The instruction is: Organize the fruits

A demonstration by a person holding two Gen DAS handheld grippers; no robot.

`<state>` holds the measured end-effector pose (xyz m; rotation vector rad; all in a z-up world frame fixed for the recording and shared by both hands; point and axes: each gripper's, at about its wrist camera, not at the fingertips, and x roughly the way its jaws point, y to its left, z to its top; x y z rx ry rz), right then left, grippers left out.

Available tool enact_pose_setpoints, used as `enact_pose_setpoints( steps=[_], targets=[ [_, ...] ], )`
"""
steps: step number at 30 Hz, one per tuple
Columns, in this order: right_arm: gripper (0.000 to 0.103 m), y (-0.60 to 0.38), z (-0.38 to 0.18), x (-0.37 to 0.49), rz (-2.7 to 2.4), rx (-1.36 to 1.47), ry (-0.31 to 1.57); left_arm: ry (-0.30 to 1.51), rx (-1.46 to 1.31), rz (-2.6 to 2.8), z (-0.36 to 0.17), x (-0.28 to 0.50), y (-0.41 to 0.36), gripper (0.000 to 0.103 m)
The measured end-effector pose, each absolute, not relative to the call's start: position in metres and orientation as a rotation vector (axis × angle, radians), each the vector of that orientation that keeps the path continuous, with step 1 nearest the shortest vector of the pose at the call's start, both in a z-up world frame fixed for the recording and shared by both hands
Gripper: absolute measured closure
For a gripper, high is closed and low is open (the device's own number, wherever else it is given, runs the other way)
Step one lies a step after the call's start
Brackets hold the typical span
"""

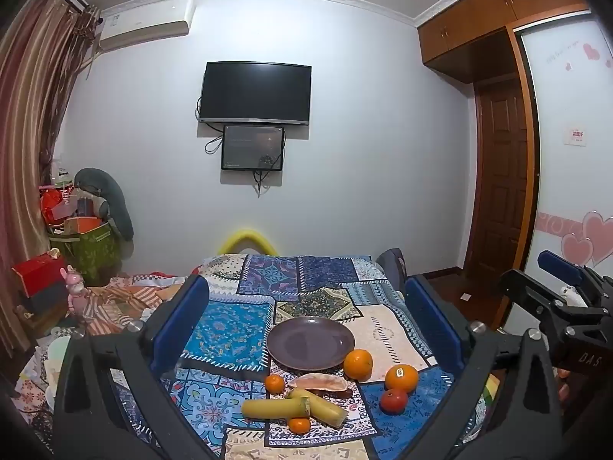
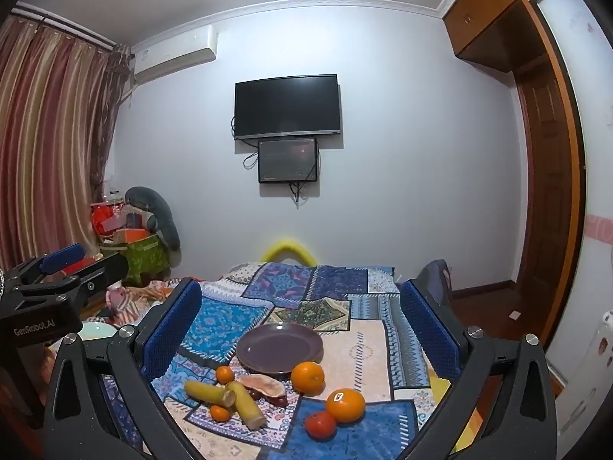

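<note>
A purple plate (image 1: 310,343) (image 2: 279,347) lies bare on the patchwork cloth (image 1: 230,326). In front of it lies the fruit: a plain orange (image 1: 358,364) (image 2: 307,377), a stickered orange (image 1: 401,377) (image 2: 345,404), a red fruit (image 1: 394,400) (image 2: 321,424), two small tangerines (image 1: 274,383) (image 1: 299,425) and two crossed yellow pieces (image 1: 276,408) (image 2: 247,404). A pink shell-like thing (image 1: 318,382) (image 2: 262,383) rests among them. My left gripper (image 1: 305,283) and right gripper (image 2: 299,285) hover side by side short of the fruit. Both are open, with nothing between their fingers.
The cloth covers a raised surface with a yellow foam arch (image 1: 247,239) at its far edge. Boxes and a green bin (image 1: 90,251) crowd the left, with a pale bowl (image 2: 97,329) nearer. A wooden door (image 1: 502,191) stands at the right and a TV (image 1: 254,92) hangs on the wall.
</note>
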<state>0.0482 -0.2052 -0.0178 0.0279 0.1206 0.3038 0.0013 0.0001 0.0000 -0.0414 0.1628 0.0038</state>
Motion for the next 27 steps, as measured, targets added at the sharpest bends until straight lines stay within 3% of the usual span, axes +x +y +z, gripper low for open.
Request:
enact_pose_setpoints(
  steps=[27],
  targets=[
    [0.0,-0.2118,-0.0115,0.0465,0.289,0.041,0.109,0.147,-0.033,0.004,-0.0005,-0.0009,-0.0068,0.0]
  ],
)
